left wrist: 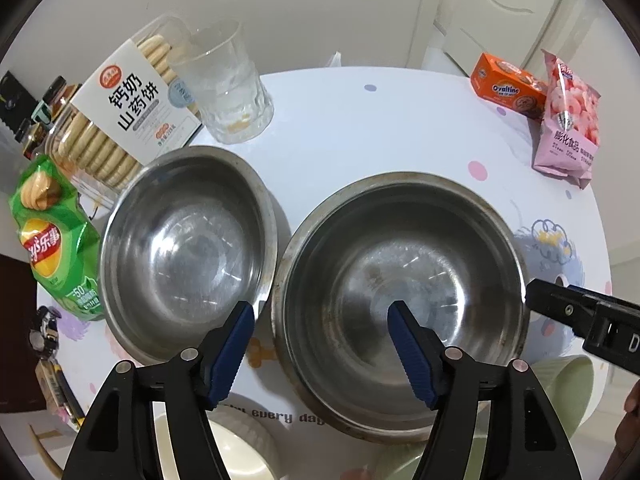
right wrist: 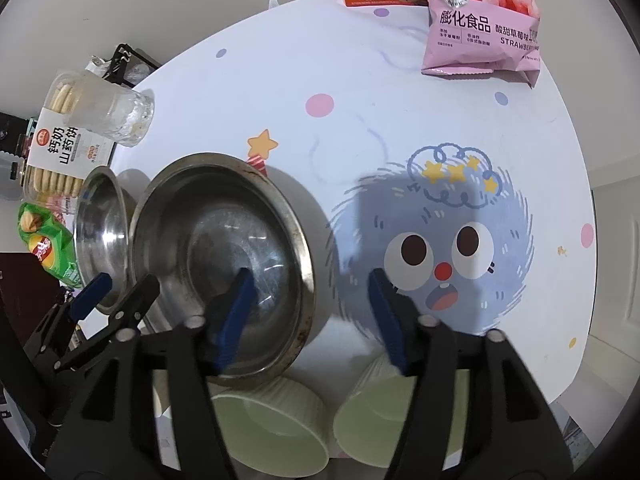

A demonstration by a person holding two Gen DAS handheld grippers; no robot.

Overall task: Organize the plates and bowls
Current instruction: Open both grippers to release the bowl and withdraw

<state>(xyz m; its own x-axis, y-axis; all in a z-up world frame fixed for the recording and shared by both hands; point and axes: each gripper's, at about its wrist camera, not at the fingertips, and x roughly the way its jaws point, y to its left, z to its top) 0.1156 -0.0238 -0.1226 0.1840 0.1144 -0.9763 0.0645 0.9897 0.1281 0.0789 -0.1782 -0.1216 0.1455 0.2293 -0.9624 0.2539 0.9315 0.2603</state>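
Left tongs (left wrist: pixel 322 314) wide apart, lower centre of the left wrist view, clamped on nothing. The left blue pad (left wrist: pixel 232 352) sits over the near rim of the small steel bowl (left wrist: pixel 188 248); the right pad is inside the large steel bowl (left wrist: pixel 404 300). The two bowls sit side by side mid-frame, rims almost touching.

Right tongs (right wrist: pixel 312 308) also apart and holding nothing. Its left pad (right wrist: pixel 236 320) is over the large bowl's interior, the right one over the bench (right wrist: pixel 360 92) print; the bowl's right wall lies between them. Its black arm enters the left wrist view at right edge.

Clutter, left wrist view:
- upper left: clear tray of round biscuits in a white card sleeve (left wrist: pixel 120 112), with a ribbed clear glass tumbler (left wrist: pixel 228 88) just beside it
- left edge: glossy green chip bag (left wrist: pixel 52 240), close to the small bowl
- upper right: orange Ovaltine box (left wrist: pixel 508 84) and a pink snack bag (left wrist: pixel 568 116), well apart from the bowls

Bottom of the right wrist view: two pale green ribbed bowls (right wrist: pixel 280 424) and (right wrist: pixel 384 412), lying on their sides, partly hidden by the tongs. A cream ribbed bowl (left wrist: pixel 240 452) is at bottom of the left wrist view.

Both steel bowls are round, scuffed and dull, with brown staining on the large one's rim. The bench is round and white, printed with dots, stars and a fuzzy blue cartoon face (right wrist: pixel 440 248).
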